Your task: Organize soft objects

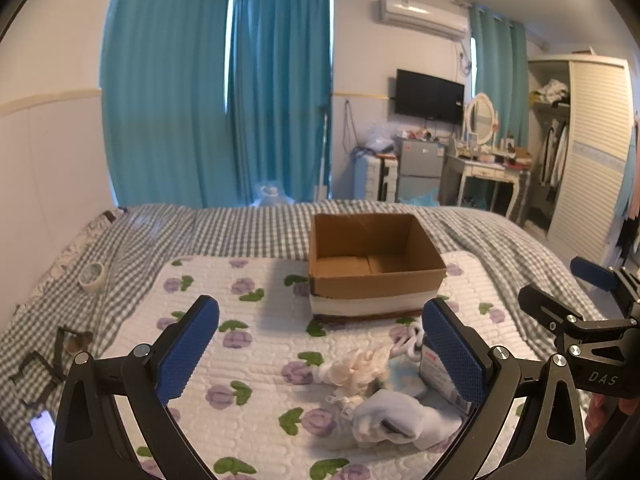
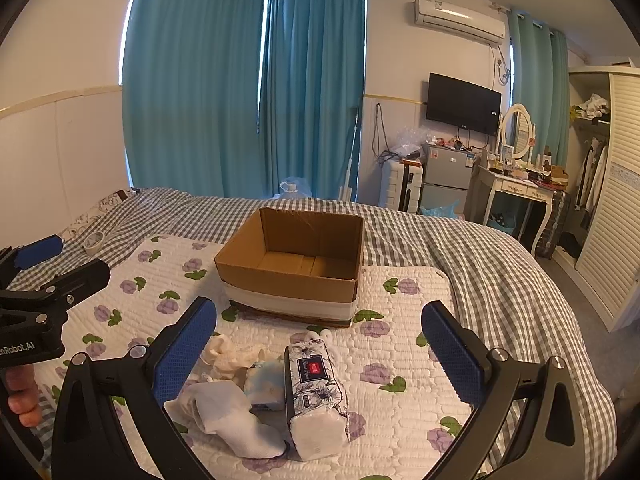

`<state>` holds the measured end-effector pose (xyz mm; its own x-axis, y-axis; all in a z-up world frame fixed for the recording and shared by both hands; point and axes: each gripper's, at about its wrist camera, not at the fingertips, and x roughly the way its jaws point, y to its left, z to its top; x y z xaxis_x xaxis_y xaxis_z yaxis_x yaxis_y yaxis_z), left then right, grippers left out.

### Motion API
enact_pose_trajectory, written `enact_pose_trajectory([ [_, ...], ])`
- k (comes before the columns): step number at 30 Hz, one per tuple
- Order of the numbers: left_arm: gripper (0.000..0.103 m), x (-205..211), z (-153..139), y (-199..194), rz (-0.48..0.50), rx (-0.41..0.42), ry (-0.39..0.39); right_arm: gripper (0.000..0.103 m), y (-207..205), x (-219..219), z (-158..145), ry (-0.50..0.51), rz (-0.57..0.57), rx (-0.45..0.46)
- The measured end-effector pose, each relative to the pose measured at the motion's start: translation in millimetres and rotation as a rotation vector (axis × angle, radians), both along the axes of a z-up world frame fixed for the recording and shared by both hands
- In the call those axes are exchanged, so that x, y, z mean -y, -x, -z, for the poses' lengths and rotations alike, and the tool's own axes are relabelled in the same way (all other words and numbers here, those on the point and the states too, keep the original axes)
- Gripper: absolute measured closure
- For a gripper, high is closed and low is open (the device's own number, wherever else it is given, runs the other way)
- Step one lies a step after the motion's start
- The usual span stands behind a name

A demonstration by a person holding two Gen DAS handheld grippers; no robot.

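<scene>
**Both grippers spread and empty above the soft-item pile, box empty**

Left gripper: blue-padded fingers spread wide, nothing between them, not touching anything. Held above the near part of the floral quilted pad.

Right gripper: fingers likewise spread wide and empty, hovering over the same pad. In the left wrist view it shows at the right edge; in the right wrist view the left gripper shows at the left edge with the person's hand on its handle.

Soft items, all on the near part of the pad, bunched and touching:
- pale blue-white sock, nearest, left side of the pile.
- tissue pack with floral print and red label, lying lengthwise just right of the sock.
- small light blue packet between sock and tissue pack.
- cream crumpled cloth just beyond the sock.
- a small white item at the far end of the tissue pack; cannot tell what it is.

Cardboard box: open top, nothing visible inside, standing on the far part of the pad, just beyond the pile and apart from it.

Pad lies on a grey checked bedspread. Tape roll on the bedspread, far left. Phone at the near left edge.
</scene>
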<state>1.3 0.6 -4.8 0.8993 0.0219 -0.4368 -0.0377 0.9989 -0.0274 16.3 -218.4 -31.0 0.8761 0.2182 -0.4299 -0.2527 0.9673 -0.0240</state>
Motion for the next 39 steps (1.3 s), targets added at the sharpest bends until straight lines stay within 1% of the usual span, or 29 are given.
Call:
enact_pose_trajectory([
  [39,0.0,-3.5,4.2,0.7,0.001,-0.007,0.001,0.0,0.4,-5.7,4.3,0.027,-0.015,-0.016],
])
